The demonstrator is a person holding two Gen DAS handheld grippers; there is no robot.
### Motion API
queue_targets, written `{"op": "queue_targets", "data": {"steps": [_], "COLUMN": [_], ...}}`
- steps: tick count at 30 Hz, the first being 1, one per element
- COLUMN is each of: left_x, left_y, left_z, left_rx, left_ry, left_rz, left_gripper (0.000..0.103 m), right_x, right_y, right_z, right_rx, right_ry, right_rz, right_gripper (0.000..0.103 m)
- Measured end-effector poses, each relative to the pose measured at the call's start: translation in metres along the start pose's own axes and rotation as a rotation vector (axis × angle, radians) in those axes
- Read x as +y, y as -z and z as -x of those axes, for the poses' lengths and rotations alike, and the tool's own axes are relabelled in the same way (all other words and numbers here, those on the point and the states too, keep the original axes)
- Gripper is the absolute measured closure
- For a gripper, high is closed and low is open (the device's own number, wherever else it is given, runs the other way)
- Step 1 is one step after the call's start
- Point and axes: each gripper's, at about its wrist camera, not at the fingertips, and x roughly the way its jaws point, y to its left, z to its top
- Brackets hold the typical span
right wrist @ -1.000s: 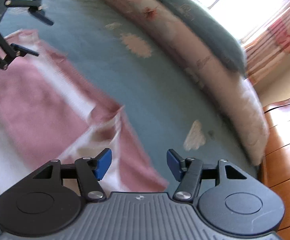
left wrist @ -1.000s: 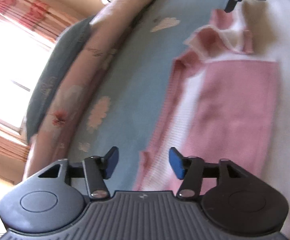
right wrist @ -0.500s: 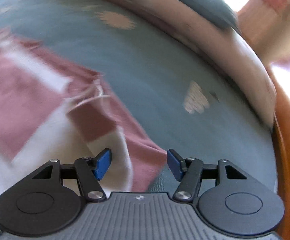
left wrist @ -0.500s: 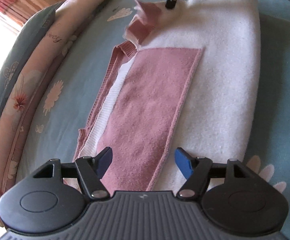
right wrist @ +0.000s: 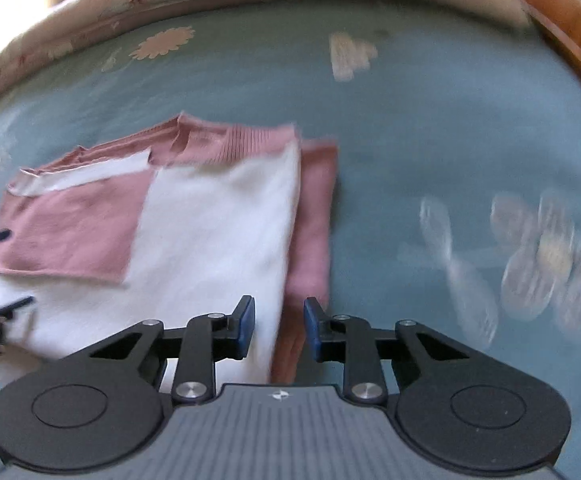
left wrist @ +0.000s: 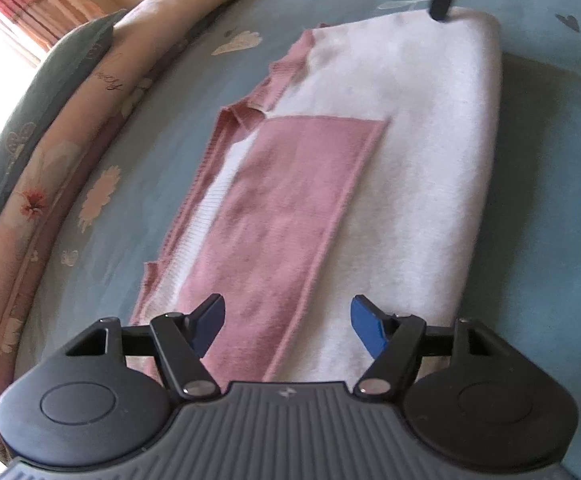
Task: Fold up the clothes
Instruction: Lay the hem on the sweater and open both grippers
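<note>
Left claw [left wrist: 286,326] spread wide, nothing between its fingers, hanging low over the near end of the garment [left wrist: 418,168]. Right claw [right wrist: 279,326] at the opposite end: fingers narrowed to a small gap, straddling the white folded edge and the pink layer under it; I cannot tell whether cloth is pinched, since the view is motion-blurred. Risks, as judged from here: if the right claw closes on only the top white layer, a lift would peel the fold open and leave the pink layer behind; if it drags sideways, the whole stack could skew on the sheet [left wrist: 550,168]. The left claw, spread over the pink panel [left wrist: 290,216], could catch that panel alone and pull it off square. The knit looks soft and thick, so it will likely sag rather than hold a crease. Garment itself: lies flat on the blue flowered sheet of the bed, well short of the pillows [left wrist: 50,128]; a long white rectangle, sides folded in, pink panel laid along its top, ribbed pink trim showing along the pillow-side edge, one long edge rounded and neat. This fits either a half-folded piece or one being tidied at the finish.
</note>
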Motion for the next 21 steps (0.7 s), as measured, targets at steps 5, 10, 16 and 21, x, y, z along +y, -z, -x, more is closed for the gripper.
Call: {"op": "queue_targets", "data": {"steps": [5, 10, 16, 21], "left_x": [-0.008, -0.017, -0.01, -0.001], "left_y": [0.005, 0.01, 0.009, -0.005], "left_z": [0.002, 0.004, 0.02, 0.023], "left_rx": [0.021, 0.041, 0.015, -0.042], "left_ry": [0.023, 0.047, 0.077, 0.11], "left_rz": [-0.015, -0.03, -0.05, 0.03], "left_gripper": [0.032, 0.032, 0.032, 0.032], "right_x": [-0.016, -0.027, -0.024, 0.035], "right_y": [0.028, 0.036, 0.027, 0.015], "right_z": [-0.009, -0.01, 0.004, 0.035], "right_rx": [0.027, 0.075, 0.063, -0.083], "right_ry": [-0.147, -0.174, -0.088, -0.062], "right_rz": [-0.148, -0.13, -0.104, 0.135], "right_gripper": [0.093, 0.095, 0.079, 0.078]}}
